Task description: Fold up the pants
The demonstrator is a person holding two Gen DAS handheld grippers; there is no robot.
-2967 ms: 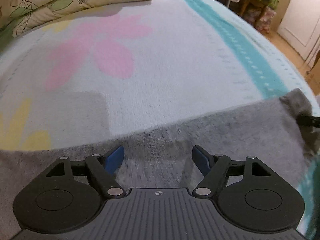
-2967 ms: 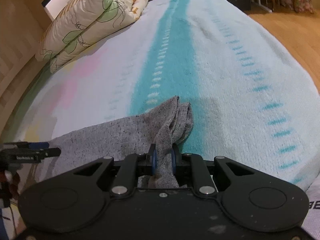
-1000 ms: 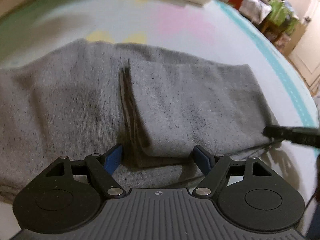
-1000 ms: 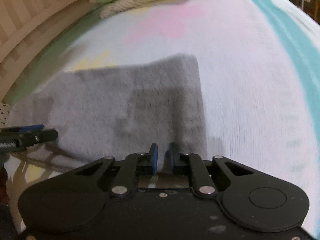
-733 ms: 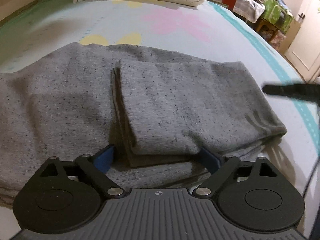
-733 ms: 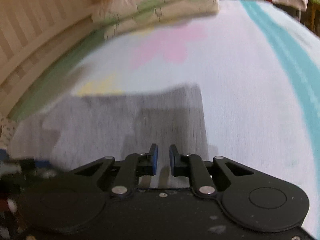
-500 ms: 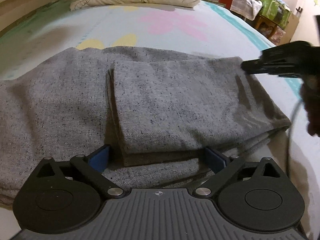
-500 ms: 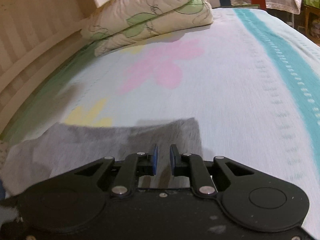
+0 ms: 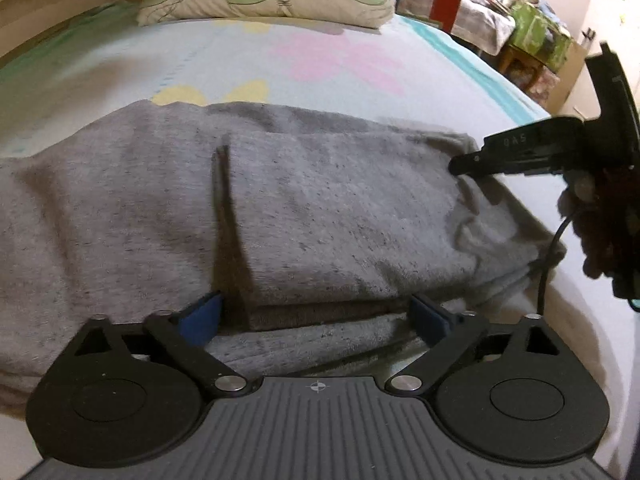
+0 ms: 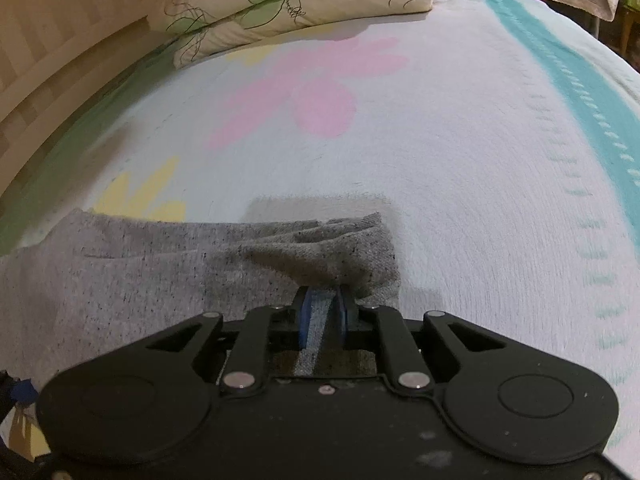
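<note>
The pants (image 9: 340, 208) are showing matt, flecked grey knit cloth; the bed (image 9: 240, 64) is wearing soft printed towelling.

Only readable marking: pale characters on side of right hand-held gripper (image 9: 464, 166), seen in left wrist view; look like "0A5" or "SA0", reading uncertain, possibly upside down

Small crosshair sign, circle with cross, on ribbed grey body of left hand-held gripper (image 9: 316, 314); no lettering beside it

Right wrist view: no text, label or number legible
</note>
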